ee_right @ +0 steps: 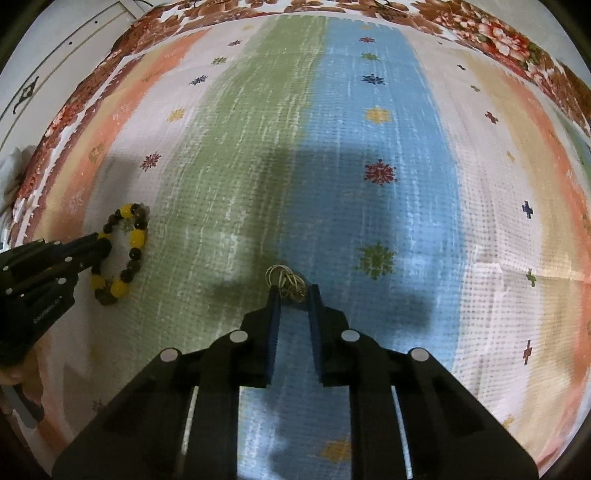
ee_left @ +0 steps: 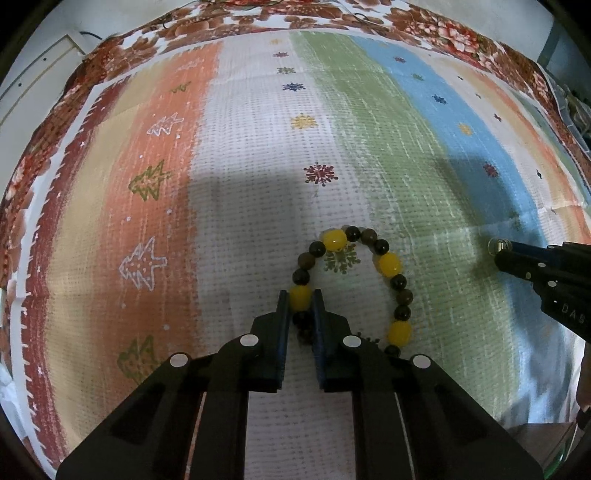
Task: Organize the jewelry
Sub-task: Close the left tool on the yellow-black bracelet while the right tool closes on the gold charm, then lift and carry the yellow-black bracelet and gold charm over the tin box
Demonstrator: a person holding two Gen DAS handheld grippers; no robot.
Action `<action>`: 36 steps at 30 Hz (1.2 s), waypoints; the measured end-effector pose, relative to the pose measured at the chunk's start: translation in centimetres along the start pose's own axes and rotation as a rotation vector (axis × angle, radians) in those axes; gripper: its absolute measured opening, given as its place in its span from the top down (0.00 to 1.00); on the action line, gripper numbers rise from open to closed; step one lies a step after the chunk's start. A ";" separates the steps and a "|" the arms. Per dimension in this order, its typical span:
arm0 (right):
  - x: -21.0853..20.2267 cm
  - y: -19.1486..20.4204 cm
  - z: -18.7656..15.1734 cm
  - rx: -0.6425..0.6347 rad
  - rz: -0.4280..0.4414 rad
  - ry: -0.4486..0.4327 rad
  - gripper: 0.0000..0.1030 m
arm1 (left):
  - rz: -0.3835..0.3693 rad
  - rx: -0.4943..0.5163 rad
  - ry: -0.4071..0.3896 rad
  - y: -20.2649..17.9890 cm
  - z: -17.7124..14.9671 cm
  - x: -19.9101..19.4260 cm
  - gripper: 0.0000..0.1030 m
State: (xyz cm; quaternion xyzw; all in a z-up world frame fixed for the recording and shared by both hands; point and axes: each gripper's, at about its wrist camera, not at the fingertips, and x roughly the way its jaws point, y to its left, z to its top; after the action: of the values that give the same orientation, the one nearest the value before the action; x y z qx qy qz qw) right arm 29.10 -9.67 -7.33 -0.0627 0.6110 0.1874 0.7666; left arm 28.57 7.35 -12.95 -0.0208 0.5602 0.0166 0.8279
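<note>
On the white band of the striped cloth (ee_left: 258,184) lies the beaded bracelet (ee_left: 391,264), a loop of dark round beads with larger yellow ones set between. Left gripper (ee_left: 301,299) has its two jaws close either side of one yellow bead on the near-left of the loop; the gap is narrow and the bead fills it, so it looks clamped, though the rest of the loop rests flat on the cloth. Beads look hard, smooth, probably slick; the string between them gives, so the loop will sag and swing once raised. Best hold, by my judgement, is across a bead or the string between two beads, not the rounded crown, where the jaws could squeeze it out.

Well apart to the right, at the green-blue boundary, sits a small cluster of thin metal rings (ee_right: 286,282), pale gold wire, tangled together. Right gripper (ee_right: 293,291) has its jaws narrowly parted, with the rings between and just beyond the tips; whether they are pinched I cannot tell. Rings look very light, thin, liable to slip or scatter; a shallow pinch through several at once seems safest.

Beyond the cloth, a floral bedspread (ee_left: 443,29) borders it.
</note>
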 end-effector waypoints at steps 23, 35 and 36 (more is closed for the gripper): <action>-1.7 -0.4 -0.1 0.022 0.005 -0.032 0.95 | -0.044 -0.026 -0.057 -0.1 0.3 -2.5 0.89; -3.0 -0.5 0.1 0.039 0.017 -0.061 0.95 | -0.063 -0.025 -0.079 -0.2 0.6 -3.5 0.89; -3.3 -0.4 0.0 0.039 0.016 -0.066 0.95 | -0.066 -0.025 -0.085 -0.2 0.6 -3.8 0.89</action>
State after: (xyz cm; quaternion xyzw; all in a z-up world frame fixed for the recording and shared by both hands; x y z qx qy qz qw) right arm 28.68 -10.75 -4.23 -0.0368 0.5892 0.1836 0.7860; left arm 27.73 7.17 -9.20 -0.0489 0.5234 -0.0029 0.8507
